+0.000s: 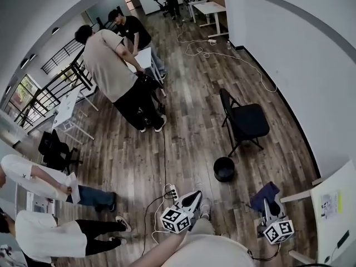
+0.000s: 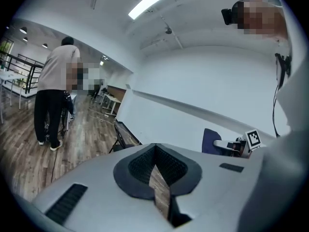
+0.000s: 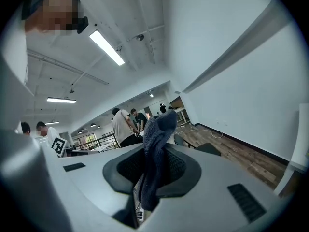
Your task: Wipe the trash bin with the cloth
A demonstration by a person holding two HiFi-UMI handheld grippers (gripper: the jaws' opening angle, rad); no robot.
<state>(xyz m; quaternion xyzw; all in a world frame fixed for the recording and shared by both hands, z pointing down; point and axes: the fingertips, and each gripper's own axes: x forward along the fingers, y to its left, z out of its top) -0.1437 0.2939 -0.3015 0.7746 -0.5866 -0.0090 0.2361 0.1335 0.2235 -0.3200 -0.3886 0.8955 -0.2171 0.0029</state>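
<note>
Nearest, the right tongs (image 1: 268, 209) clamp the dark blue cloth (image 1: 265, 196). The left tongs (image 1: 192, 200) are closed and empty. The black trash bin (image 1: 224, 169) stands on the floor at the cloth's eleven o'clock, apart.

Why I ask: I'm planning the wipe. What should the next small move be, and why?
Probably carry the right tool forward and down toward the trash bin. It is clamped on the cloth, yet the bin stands on the floor ahead, apart from both tools, so nothing touches it yet. The left tool is shut and empty.
</note>
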